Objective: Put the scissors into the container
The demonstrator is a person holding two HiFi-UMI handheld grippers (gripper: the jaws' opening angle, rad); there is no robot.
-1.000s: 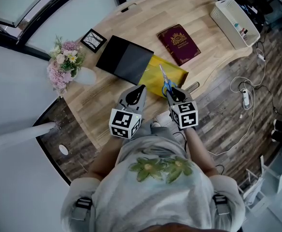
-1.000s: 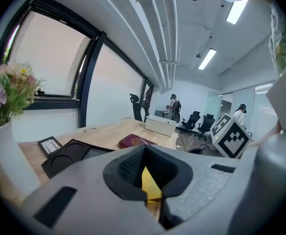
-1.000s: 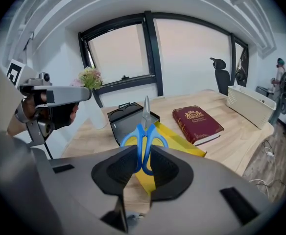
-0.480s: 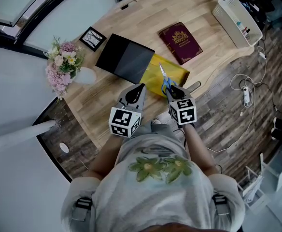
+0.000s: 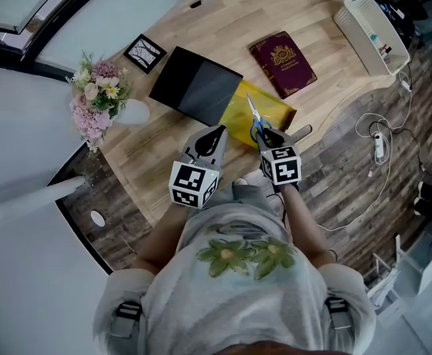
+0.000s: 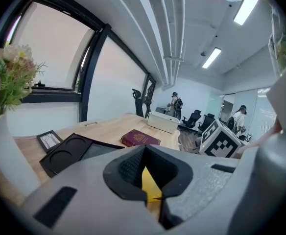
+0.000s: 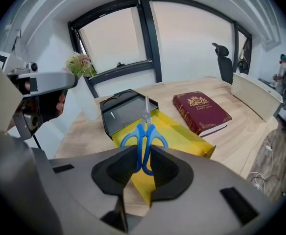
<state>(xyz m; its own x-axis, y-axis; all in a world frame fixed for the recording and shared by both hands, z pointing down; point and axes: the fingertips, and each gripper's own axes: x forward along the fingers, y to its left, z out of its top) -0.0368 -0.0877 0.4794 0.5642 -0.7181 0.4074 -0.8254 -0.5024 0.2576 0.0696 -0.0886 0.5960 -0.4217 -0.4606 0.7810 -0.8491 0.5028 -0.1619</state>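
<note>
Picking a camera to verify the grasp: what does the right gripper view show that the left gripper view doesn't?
Only the right gripper view: blue scissors clamped in the right gripper, blades pointing away. Only the left gripper view: the picture frame and the right gripper's marker cube. Both: maroon book, black tray, flowers, yellow container.

You wear a pale grey short-sleeved shirt [image 5: 238,272] printed with green leaves. Your left gripper [image 5: 217,131] and right gripper [image 5: 265,134] are grey with black pads, each backed by black-and-white square markers.
</note>
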